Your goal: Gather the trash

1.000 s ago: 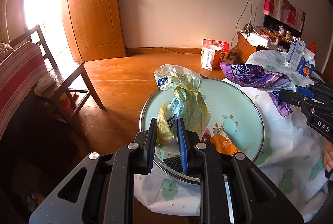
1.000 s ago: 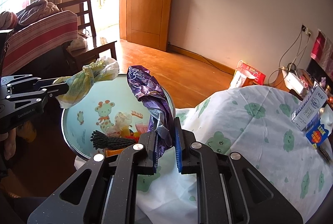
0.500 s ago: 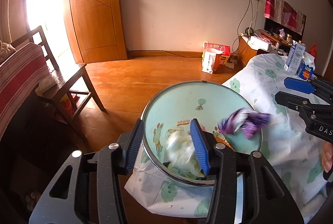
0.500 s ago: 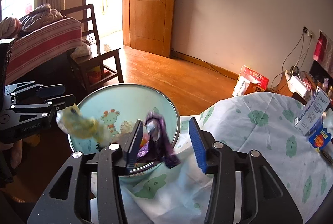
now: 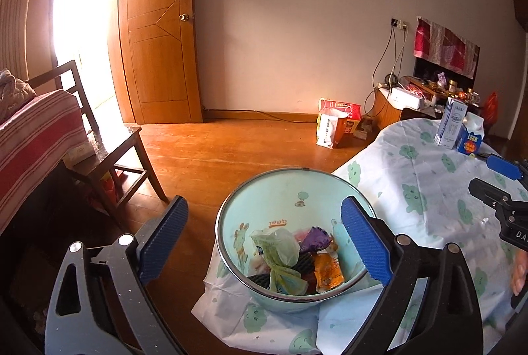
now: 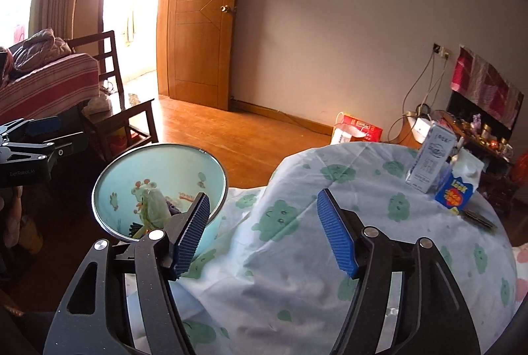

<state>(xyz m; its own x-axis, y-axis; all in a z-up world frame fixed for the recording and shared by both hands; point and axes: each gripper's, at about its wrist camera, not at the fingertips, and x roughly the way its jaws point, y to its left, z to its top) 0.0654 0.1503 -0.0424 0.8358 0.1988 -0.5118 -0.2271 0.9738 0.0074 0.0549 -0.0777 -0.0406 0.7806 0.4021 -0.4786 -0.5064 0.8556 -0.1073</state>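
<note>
A pale blue bin with cartoon prints stands on the floor by the table edge; it also shows in the right wrist view. Inside lie a green-yellow plastic bag, a purple wrapper, an orange packet and a black piece. My left gripper is open and empty above the bin. My right gripper is open and empty over the tablecloth, right of the bin. The right gripper also shows at the right edge of the left wrist view.
A table under a white cloth with green prints carries a white-blue carton and a blue carton. A wooden chair and a striped sofa stand left. A paper bag sits on the floor by the wall.
Both grippers opened wide: the left let go of the green-yellow bag, the right let go of the purple wrapper. Both pieces fell into the bin, and both grippers rose and drew back.
</note>
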